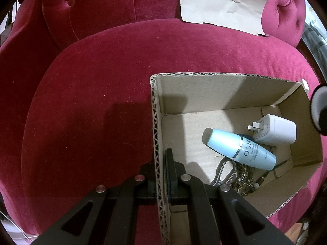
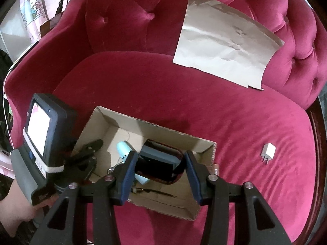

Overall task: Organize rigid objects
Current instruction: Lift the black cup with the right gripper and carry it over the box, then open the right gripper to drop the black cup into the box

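The open brown corrugated cardboard box [image 1: 235,94] sits on the seat of the crimson velvet tufted armchair [image 1: 92,102] and already holds several things: a pale blue cosmetic bottle [image 1: 239,149] lying on its side, a white plug-in charger block [image 1: 276,131] just beside it at the far corner, a silver carabiner clip [image 1: 224,170] and a tangle of metal keychain trinkets [image 1: 245,181] near the front wall; so a good part of the sorting looks done. The left gripper [image 1: 161,175] has its jaws clenched on the box's left wall, one finger outside and one inside, apparently steadying it. The right gripper [image 2: 161,169] hangs over the box with a dark, glossy, rounded rectangular case [image 2: 161,159] grasped between its blue-padded jaws, above the box's interior; this item reads as the one in hand, about to be let go inside. Still outside is a second small white charger plug [image 2: 268,151] lying on the seat cushion to the right of the box, well apart from it; it seems to be the last loose rigid thing. A creased sheet of brown paper [image 2: 222,47] leans against the chair back; whether it belongs to the task I cannot tell.
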Demonstrator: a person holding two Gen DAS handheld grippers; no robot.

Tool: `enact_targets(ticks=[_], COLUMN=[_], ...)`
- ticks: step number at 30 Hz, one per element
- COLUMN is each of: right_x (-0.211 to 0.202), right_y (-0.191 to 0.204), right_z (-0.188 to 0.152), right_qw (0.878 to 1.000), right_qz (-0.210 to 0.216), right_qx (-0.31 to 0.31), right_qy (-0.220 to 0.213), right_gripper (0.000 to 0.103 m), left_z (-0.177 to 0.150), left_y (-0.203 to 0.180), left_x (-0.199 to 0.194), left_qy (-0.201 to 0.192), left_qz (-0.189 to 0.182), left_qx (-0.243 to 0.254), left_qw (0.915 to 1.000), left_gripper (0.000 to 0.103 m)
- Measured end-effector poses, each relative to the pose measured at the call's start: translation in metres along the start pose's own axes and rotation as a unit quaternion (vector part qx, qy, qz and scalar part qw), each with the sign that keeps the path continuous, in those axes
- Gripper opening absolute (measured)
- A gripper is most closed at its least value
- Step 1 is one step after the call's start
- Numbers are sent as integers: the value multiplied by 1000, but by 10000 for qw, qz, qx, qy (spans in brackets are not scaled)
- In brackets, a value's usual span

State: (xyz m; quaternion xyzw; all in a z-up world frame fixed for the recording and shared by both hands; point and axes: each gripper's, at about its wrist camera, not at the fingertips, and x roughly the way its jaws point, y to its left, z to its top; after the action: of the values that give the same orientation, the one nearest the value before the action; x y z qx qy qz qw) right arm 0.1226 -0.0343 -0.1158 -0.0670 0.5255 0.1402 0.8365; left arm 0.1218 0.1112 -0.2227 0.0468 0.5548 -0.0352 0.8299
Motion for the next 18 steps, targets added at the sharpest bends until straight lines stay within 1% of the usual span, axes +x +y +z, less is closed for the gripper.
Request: enact_targets(ticks=[13, 18], right_x=[24, 27], right_y=[6, 10], right_z=[-3, -4], right_qw=[9994, 9994], right_qz=[64, 74], right_qx=[306, 308], right_qy=[161, 163], right_gripper=[50, 50], left_z=[0, 0], left_y=[0, 0], left_x=[0, 0], left_qy=[-2, -3], left_qz=[2, 0], left_qx=[-3, -1], left_qw=[10000, 10000], left_gripper=[5, 5])
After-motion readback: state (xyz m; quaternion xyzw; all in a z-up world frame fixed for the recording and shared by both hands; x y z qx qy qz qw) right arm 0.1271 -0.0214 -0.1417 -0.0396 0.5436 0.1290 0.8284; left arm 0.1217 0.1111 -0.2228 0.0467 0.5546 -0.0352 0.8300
